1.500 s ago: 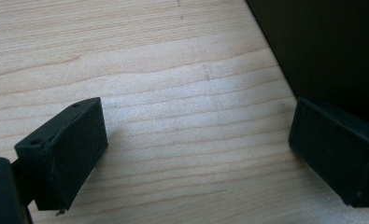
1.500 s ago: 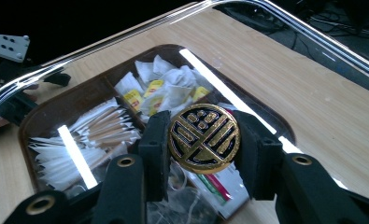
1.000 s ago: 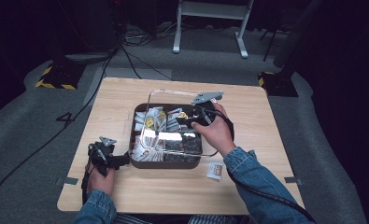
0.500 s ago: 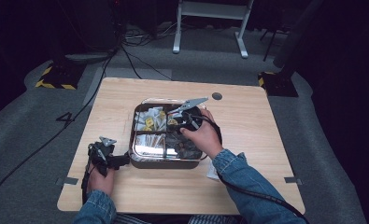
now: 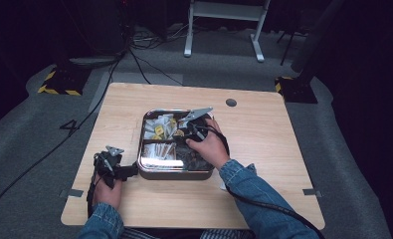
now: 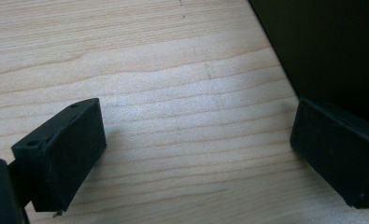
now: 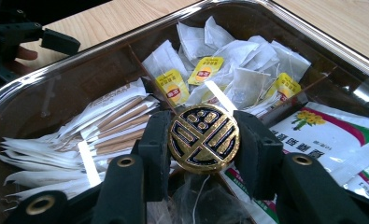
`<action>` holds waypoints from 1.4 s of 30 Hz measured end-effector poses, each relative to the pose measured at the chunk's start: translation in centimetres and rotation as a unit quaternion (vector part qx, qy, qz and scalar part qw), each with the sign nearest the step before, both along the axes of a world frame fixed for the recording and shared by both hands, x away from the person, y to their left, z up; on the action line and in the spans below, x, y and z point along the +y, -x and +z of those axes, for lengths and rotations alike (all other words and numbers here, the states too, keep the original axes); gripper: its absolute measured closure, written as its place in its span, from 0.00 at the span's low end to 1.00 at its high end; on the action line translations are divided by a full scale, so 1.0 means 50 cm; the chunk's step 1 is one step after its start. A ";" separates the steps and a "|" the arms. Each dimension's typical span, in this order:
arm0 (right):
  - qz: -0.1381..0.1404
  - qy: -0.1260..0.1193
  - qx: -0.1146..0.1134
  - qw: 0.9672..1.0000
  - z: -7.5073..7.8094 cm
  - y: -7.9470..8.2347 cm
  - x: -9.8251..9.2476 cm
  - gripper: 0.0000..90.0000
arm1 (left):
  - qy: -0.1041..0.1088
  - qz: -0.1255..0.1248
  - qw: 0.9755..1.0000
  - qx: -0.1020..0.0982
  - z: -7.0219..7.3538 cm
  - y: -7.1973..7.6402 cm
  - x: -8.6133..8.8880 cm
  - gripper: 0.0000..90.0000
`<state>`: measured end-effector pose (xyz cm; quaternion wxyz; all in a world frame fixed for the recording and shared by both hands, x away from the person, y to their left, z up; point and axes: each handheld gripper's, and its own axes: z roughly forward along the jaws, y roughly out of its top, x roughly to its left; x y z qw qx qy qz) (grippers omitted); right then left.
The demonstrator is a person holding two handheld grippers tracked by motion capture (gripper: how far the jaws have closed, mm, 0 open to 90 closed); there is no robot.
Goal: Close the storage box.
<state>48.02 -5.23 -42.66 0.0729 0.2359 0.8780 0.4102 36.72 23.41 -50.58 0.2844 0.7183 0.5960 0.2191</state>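
Right gripper (image 7: pixel 203 140) pinches the round gold-and-black knob (image 7: pixel 203 138) at the centre of the clear lid (image 7: pixel 60 79) sitting on the divided metal tray (image 5: pixel 174 172), both jaws pressed on the knob's sides. At twelve o'clock beyond the knob lie yellow-tagged tea bags (image 7: pixel 229 70); at nine o'clock, white paper sticks (image 7: pixel 79 135). Left gripper (image 6: pixel 196 154) rests spread on the light wooden table (image 6: pixel 173 70), nothing between its jaws, at the tray's nine o'clock. My advice: keep the squeeze even, lid level, and brace the tray's edge.
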 end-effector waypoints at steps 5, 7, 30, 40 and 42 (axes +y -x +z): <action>0.002 0.000 0.003 1.000 -0.012 -0.003 0.004 0.66 | 0.000 0.000 1.000 0.000 0.000 0.000 0.000 0.04; 0.001 -0.001 0.004 1.000 -0.015 -0.005 0.006 0.66 | 0.000 0.000 1.000 0.000 0.000 0.000 0.000 0.04; 0.016 -0.006 0.002 1.000 -0.025 -0.013 0.008 0.66 | 0.000 0.000 1.000 0.001 0.000 0.000 0.000 0.04; 0.005 -0.002 -0.004 1.000 -0.025 -0.001 0.010 0.65 | 0.000 -0.004 1.000 0.001 0.000 0.001 0.001 0.04; 0.006 -0.004 -0.001 1.000 -0.026 -0.003 0.009 0.65 | 0.000 -0.004 1.000 0.001 0.000 0.001 0.001 0.04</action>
